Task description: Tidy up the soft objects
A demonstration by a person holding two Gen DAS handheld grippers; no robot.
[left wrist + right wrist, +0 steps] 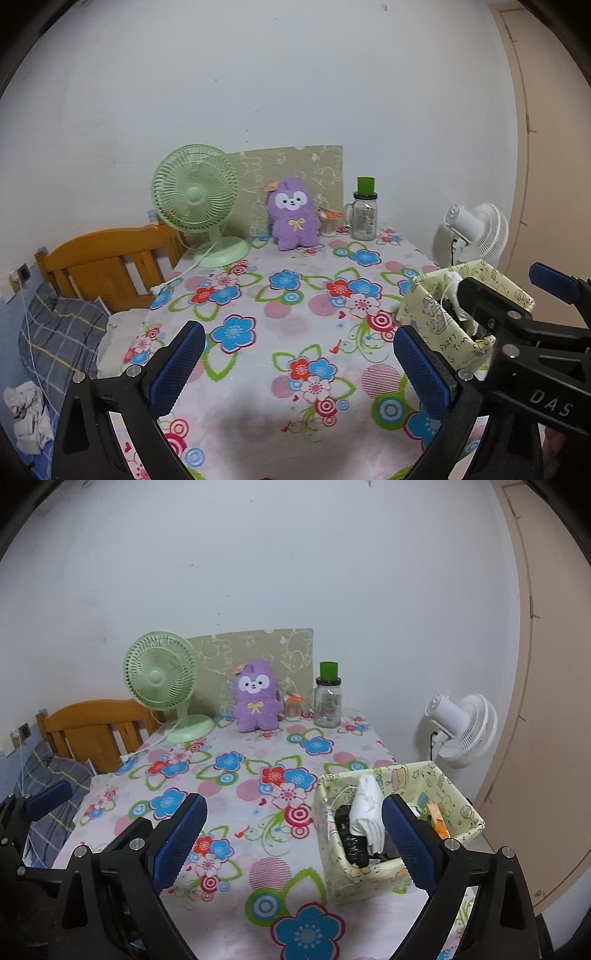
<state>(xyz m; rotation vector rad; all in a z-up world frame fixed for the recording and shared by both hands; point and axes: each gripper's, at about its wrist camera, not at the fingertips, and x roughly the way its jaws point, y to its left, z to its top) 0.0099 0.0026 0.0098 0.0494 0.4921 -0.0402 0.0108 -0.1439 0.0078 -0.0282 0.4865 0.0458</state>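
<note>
A purple plush toy [293,214] sits upright at the back of the flowered table, also in the right wrist view [255,698]. A pale yellow fabric box [397,867] stands at the table's right side; it holds a white cloth [365,812] and a dark soft item [351,834]. The box also shows in the left wrist view [436,317]. My left gripper [299,365] is open and empty over the table's near half. My right gripper [295,842] is open and empty, its right finger beside the box.
A green desk fan [195,199] stands at the back left, its cord trailing over the table edge. A glass jar with green lid [365,214] stands right of the plush. A white fan [461,731], a wooden headboard [107,258] and grey bedding [55,332] flank the table [273,314].
</note>
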